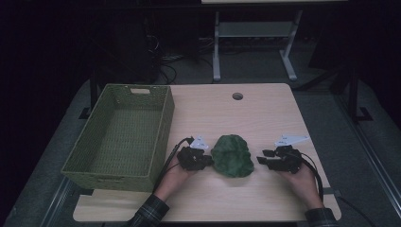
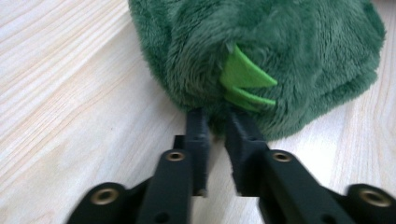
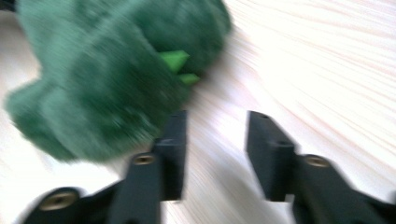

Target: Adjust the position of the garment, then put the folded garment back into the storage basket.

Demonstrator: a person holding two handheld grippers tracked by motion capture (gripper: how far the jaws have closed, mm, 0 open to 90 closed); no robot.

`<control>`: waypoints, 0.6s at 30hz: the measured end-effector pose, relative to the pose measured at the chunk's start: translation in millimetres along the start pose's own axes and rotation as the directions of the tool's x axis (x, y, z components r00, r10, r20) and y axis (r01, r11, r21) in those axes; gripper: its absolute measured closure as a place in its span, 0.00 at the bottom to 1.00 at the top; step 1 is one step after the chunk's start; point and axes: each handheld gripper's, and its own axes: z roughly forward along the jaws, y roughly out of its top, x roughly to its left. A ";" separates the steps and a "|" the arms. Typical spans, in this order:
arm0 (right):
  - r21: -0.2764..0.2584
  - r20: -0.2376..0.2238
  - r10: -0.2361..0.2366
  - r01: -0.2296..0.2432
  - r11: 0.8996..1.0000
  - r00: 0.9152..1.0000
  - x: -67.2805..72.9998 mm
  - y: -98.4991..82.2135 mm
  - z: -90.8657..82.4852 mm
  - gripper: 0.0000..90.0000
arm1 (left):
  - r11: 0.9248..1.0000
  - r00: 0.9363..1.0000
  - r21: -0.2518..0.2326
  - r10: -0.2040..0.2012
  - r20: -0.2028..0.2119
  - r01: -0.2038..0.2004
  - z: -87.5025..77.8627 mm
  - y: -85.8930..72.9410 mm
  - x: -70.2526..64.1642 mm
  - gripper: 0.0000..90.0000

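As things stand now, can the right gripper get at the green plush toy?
Probably yes. The right gripper sits just beside the green plush toy on the table, its fingers apart, one already at the fur, and nothing lies between them.

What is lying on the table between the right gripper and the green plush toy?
Nothing: in the high view only bare light wooden table separates the right gripper from the green plush toy. The right gripper view shows wood between its open jaws.

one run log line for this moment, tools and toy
left tool: tips at green plush toy, narrow gap | right tool: open, nothing between | basket: left of toy
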 end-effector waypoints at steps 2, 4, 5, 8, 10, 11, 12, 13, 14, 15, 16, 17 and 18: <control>0.003 0.038 0.014 -0.014 1.000 0.999 -1.0 -8.6 -4.5 0.46 | 1.000 1.000 0.001 -0.005 -0.003 0.005 -0.9 -0.4 -0.8 0.73; 0.022 0.085 0.020 -0.022 1.000 0.996 -2.6 -17.4 -9.3 0.38 | 1.000 1.000 0.010 0.000 -0.010 0.000 -2.3 -0.3 -1.1 0.60; 0.023 0.099 0.027 -0.029 0.999 0.995 -2.9 -20.2 -11.4 0.35 | 1.000 1.000 0.014 0.009 -0.019 -0.008 -3.5 -0.1 -1.6 0.55; 0.015 0.127 0.052 -0.055 0.998 0.990 -5.7 -31.5 -19.9 0.24 | 0.999 0.999 0.039 0.032 -0.020 -0.031 -7.7 2.4 -3.3 0.43; 0.011 0.143 0.064 -0.066 0.998 0.988 -7.1 -39.3 -23.9 0.18 | 0.998 0.999 0.043 0.036 -0.015 -0.035 -10.4 4.2 -5.1 0.37; 0.010 0.146 0.071 -0.073 0.997 0.987 -8.0 -43.1 -25.6 0.16 | 0.998 0.999 0.046 0.040 -0.013 -0.039 -11.4 5.0 -5.5 0.35; 0.007 0.148 0.078 -0.080 0.997 0.986 -8.4 -45.8 -26.9 0.15 | 0.998 0.999 0.050 0.046 -0.011 -0.046 -12.5 6.3 -5.8 0.31; 0.004 0.148 0.085 -0.086 0.996 0.985 -9.2 -49.5 -28.6 0.15 | 0.998 0.999 0.052 0.047 -0.007 -0.046 -13.6 7.8 -6.2 0.29; 0.000 0.146 0.093 -0.094 0.996 0.985 -10.0 -53.0 -29.9 0.14 | 0.997 0.998 0.058 0.059 -0.004 -0.058 -15.7 9.2 -5.7 0.27; 0.000 0.147 0.099 -0.100 0.995 0.984 -10.5 -56.1 -31.0 0.13 | 0.997 0.998 0.054 0.057 -0.003 -0.057 -17.8 11.1 -5.8 0.25; 0.004 0.156 0.105 -0.107 0.994 0.982 -10.8 -59.3 -31.5 0.12 | 0.996 0.998 0.058 0.062 -0.003 -0.062 -20.0 12.6 -5.3 0.23; 0.002 0.164 0.100 -0.102 0.995 0.981 -10.7 -61.6 -32.0 0.11 | 0.996 0.998 0.060 0.067 -0.001 -0.067 -21.5 13.9 -4.8 0.21; -0.001 0.168 0.093 -0.094 0.996 0.981 -10.5 -63.1 -32.5 0.11 | 0.996 0.998 0.055 0.069 -0.008 -0.068 -23.2 15.5 -5.2 0.20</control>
